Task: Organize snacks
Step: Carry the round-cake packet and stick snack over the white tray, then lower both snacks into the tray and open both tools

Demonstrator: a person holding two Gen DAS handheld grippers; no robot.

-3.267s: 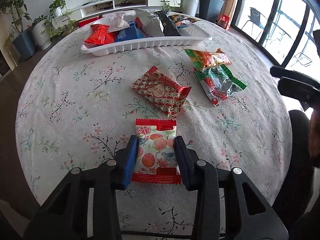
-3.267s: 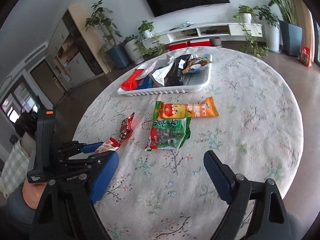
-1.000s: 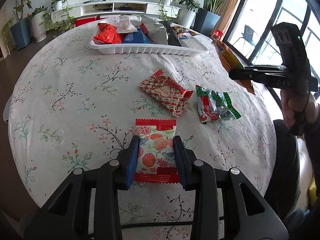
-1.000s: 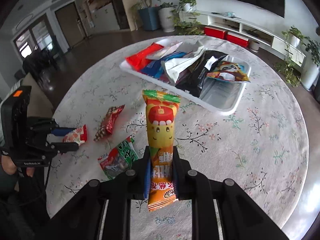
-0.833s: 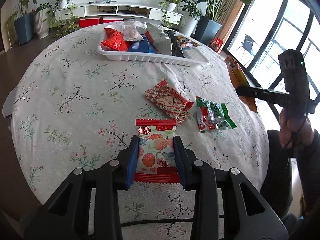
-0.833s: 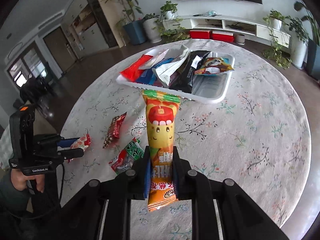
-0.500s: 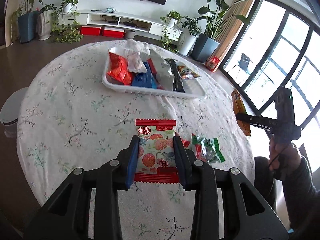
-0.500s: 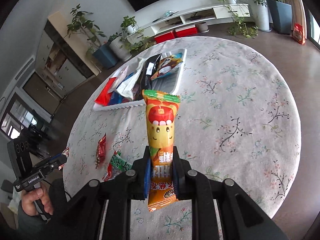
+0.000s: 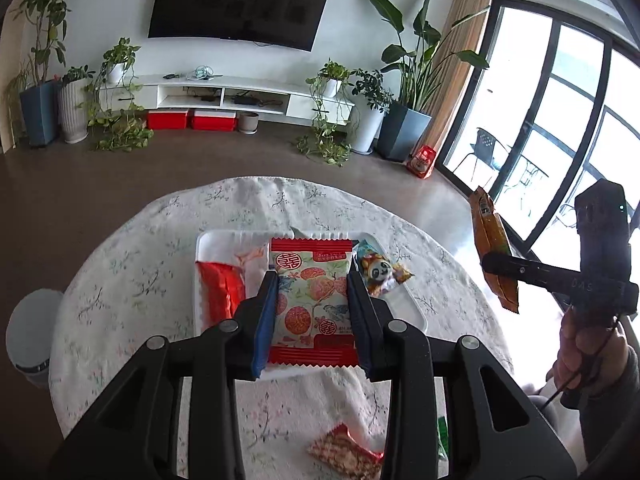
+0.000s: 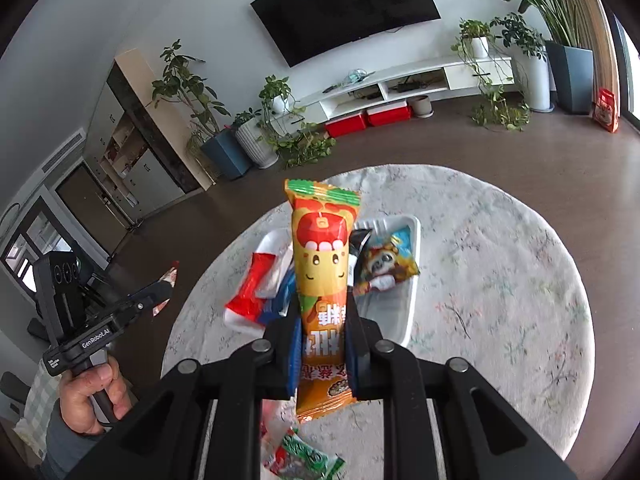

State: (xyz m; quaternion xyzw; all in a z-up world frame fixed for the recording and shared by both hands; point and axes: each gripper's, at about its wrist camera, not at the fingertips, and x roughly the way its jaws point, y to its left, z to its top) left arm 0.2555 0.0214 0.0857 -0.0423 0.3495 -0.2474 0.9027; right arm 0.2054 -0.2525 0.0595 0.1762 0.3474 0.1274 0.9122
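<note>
My left gripper [image 9: 312, 312] is shut on a square fruit-print snack packet with red ends [image 9: 312, 300], held high above the white tray [image 9: 416, 314]. My right gripper [image 10: 322, 344] is shut on a tall orange snack bag with a cartoon face [image 10: 322, 256], also lifted above the white tray [image 10: 410, 312]. The tray holds several packets, among them a red one [image 9: 218, 292] and a panda-print one [image 9: 378, 274]. In the left wrist view the right gripper [image 9: 498, 270] and its orange bag [image 9: 490, 236] hang at the right.
A round table with a floral cloth [image 9: 132, 280] carries the tray. A heart-print packet [image 9: 344, 454] lies near its front edge, and a green packet [image 10: 304, 458] lies below my right gripper. A person's hand [image 10: 90, 388] holds the left gripper's handle. Potted plants and a TV shelf stand beyond.
Both grippers have risen well above the table with their packets. The tray now sits directly behind each held packet, and the loose packets have dropped to the bottom of the views.
</note>
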